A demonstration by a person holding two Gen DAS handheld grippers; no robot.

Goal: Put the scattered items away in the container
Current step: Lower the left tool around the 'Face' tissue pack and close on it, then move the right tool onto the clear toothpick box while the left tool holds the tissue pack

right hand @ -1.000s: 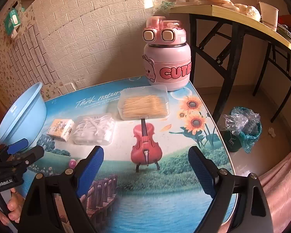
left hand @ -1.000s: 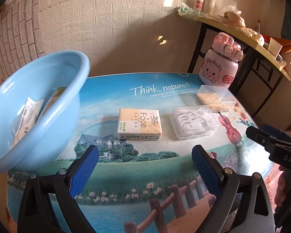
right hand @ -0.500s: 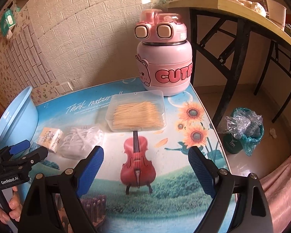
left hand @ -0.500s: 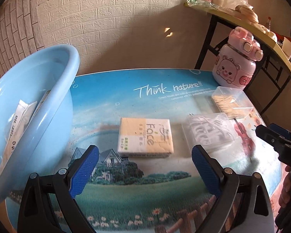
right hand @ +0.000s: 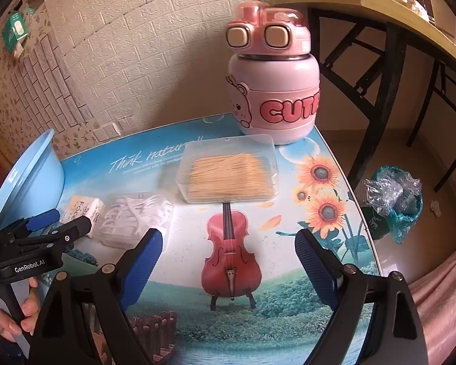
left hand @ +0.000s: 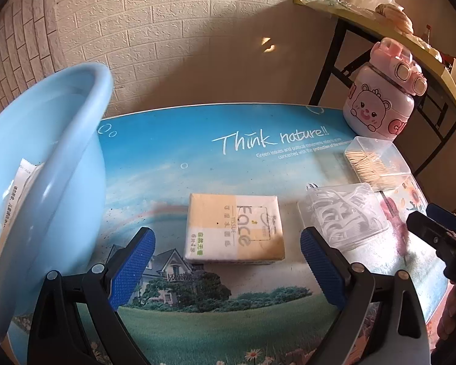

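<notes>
A light blue basin [left hand: 45, 164] stands at the table's left with a few packets inside; it also shows in the right wrist view [right hand: 27, 176]. A yellow-and-white tissue pack [left hand: 234, 231] lies flat just beyond my open left gripper [left hand: 228, 261], centred between its fingers. A clear box of floss picks [left hand: 346, 216] lies to its right, also in the right wrist view [right hand: 136, 219]. A clear box of toothpicks [right hand: 228, 173] lies ahead of my open, empty right gripper [right hand: 228, 261], also in the left wrist view [left hand: 374, 161].
A pink bear bottle [right hand: 273, 82] stands at the table's far right corner. A brick-pattern wall runs behind the table. A yellow side table [right hand: 380, 9] with clutter stands to the right, and a bin with a plastic bag [right hand: 395, 197] on the floor.
Both grippers have moved forward and lower over the table. The tissue pack now lies close between the left fingers; the toothpick box is nearer the right gripper. Both stayed open.
</notes>
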